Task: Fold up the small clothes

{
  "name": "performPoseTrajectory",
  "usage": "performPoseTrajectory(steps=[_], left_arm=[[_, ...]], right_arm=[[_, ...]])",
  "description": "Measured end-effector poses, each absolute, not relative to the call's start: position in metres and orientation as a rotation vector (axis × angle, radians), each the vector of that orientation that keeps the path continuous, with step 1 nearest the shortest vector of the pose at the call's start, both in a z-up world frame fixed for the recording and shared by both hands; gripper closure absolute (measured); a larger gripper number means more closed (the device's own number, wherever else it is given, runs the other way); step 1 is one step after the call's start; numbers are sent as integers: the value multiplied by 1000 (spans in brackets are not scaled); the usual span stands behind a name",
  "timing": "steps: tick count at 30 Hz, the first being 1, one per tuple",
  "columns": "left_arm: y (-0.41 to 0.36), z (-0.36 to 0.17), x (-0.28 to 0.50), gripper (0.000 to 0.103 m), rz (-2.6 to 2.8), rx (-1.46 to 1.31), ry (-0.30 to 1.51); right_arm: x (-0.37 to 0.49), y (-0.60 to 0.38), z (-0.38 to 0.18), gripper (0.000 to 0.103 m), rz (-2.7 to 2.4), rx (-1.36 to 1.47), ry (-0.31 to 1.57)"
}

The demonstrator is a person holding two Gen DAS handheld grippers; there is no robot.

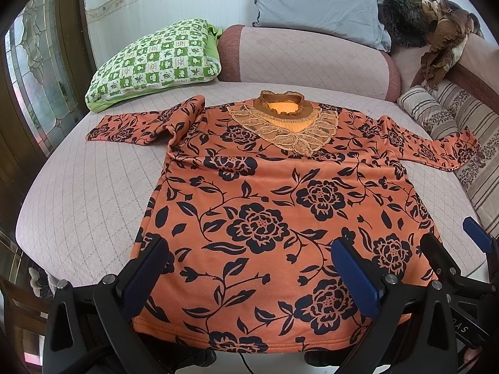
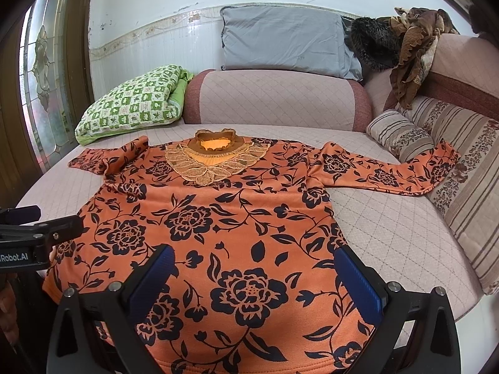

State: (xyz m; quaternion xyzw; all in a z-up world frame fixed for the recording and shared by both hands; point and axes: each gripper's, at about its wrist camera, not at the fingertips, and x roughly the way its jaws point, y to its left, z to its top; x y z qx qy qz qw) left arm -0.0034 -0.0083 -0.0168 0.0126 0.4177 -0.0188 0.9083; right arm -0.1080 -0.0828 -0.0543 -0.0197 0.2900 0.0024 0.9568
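Left wrist view shows the orange floral top (image 1: 249,205) lying flat and unfolded on the quilted sofa seat (image 1: 87,193), sleeves spread, with left gripper (image 1: 249,268) and right gripper (image 2: 255,280) jaws wide open above its hem, so all folding remains.

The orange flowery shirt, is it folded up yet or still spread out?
Mostly spread out. The orange shirt lies flat on the sofa seat, right sleeve stretched sideways; only the left sleeve is bunched.

Two low wrist views, side by side, facing one sweater (image 1: 265,218).
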Motion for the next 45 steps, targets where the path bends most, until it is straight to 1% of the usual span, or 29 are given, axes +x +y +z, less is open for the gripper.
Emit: performPoseTrajectory(steps=[21, 24, 26, 28, 30, 33, 35, 36, 37, 39, 45], left_arm=[[-7, -16, 0, 0, -36, 23, 868], [1, -21, 5, 0, -39, -3, 871], [9, -28, 13, 0, -49, -29, 895], [18, -36, 22, 0, -58, -67, 928], [27, -44, 32, 0, -53, -84, 946], [34, -52, 45, 0, -52, -71, 951], [41, -58, 56, 0, -58, -78, 963], [45, -62, 62, 0, -57, -86, 970], [49, -64, 66, 0, -57, -93, 975], [57, -71, 77, 0, -64, -117, 987], [68, -81, 106, 0, -50, -143, 962]], right_arm=[[-108, -84, -57, 0, 8, -29, 596], [-109, -90, -51, 0, 25, 7, 588], [-108, -104, -42, 0, 68, 88, 582], [-102, -130, -33, 0, 111, 206, 570], [-83, -165, -28, 0, 104, 324, 601], [-47, -241, -32, 0, 47, 537, 626], [-25, -297, -41, 5, -44, 652, 636], [-14, -328, -41, 14, -118, 668, 629], [-8, -341, -39, 23, -168, 641, 621], [12, -380, -31, 27, -337, 546, 617], [54, -441, -6, 27, -633, 339, 549]])
